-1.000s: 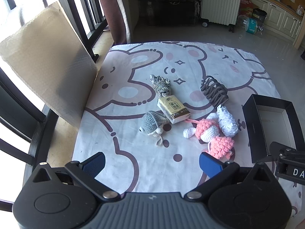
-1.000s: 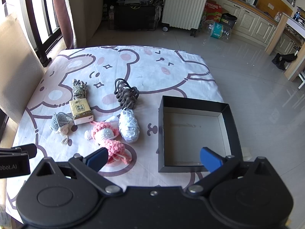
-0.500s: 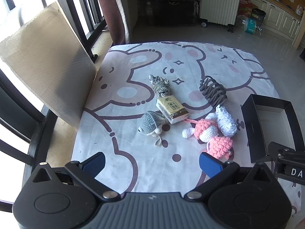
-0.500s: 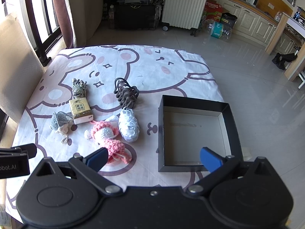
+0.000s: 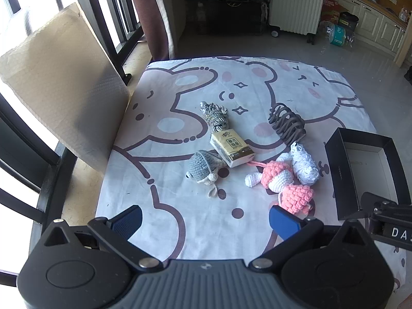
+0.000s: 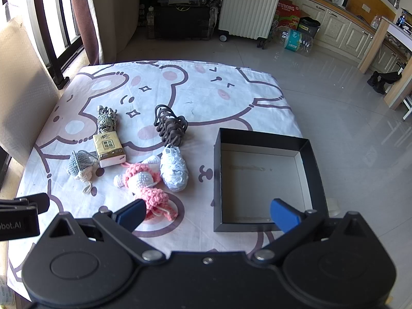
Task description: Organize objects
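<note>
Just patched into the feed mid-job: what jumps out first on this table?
A huddle of small things sits mid-cloth: a pink crochet doll nearest the grippers, a white crochet shoe beside it, and a tissue pack further left. To the right stands an empty black box. Both the left gripper and the right gripper are open, holding nothing.

Crocheted yarn toys (image 6: pixel 144 180), matt black cardboard box (image 6: pixel 312 164), printed cotton cloth (image 6: pixel 206 95)

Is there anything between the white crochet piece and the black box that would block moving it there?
Nothing visible does. Only bare tablecloth lies between the white crochet piece and the black box, which is open and empty.
</note>
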Demonstrator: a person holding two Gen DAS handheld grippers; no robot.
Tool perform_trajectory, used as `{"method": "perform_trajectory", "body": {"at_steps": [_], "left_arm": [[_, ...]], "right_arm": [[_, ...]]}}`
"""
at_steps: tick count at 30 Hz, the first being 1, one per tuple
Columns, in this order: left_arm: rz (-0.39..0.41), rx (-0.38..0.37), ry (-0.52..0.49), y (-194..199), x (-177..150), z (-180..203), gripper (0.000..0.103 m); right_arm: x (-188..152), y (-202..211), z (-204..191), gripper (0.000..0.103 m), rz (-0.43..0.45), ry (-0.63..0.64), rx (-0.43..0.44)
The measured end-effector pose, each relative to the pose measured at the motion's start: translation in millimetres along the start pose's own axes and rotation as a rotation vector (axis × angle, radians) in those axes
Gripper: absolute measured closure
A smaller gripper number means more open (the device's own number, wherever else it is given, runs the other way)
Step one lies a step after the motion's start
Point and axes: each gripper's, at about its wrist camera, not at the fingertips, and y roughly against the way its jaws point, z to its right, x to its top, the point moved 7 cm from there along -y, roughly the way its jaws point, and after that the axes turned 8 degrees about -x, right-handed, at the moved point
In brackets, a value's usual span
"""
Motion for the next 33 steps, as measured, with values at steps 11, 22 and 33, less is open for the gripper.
{"method": "perform_trajectory", "body": {"at_steps": [11,22,33], "left_arm": [[0.000,0.000,0.001,-0.4,0.4,2.0,0.000],[0.001,-0.007,0.000,0.0,1.3,6.9,0.000],[0.002,-0.008,0.001,0.1,1.3,5.9,0.000]], "right_arm": [[0.2,0.1,-0.1,0.000,-0.001,0.000,-0.001],[-1.4,-3.4,-3.0,0.000,-0.001,0.001,-0.001],[-5.5,-4.1,-3.7,0.000,-0.003,-0.001,-0.003]]}}
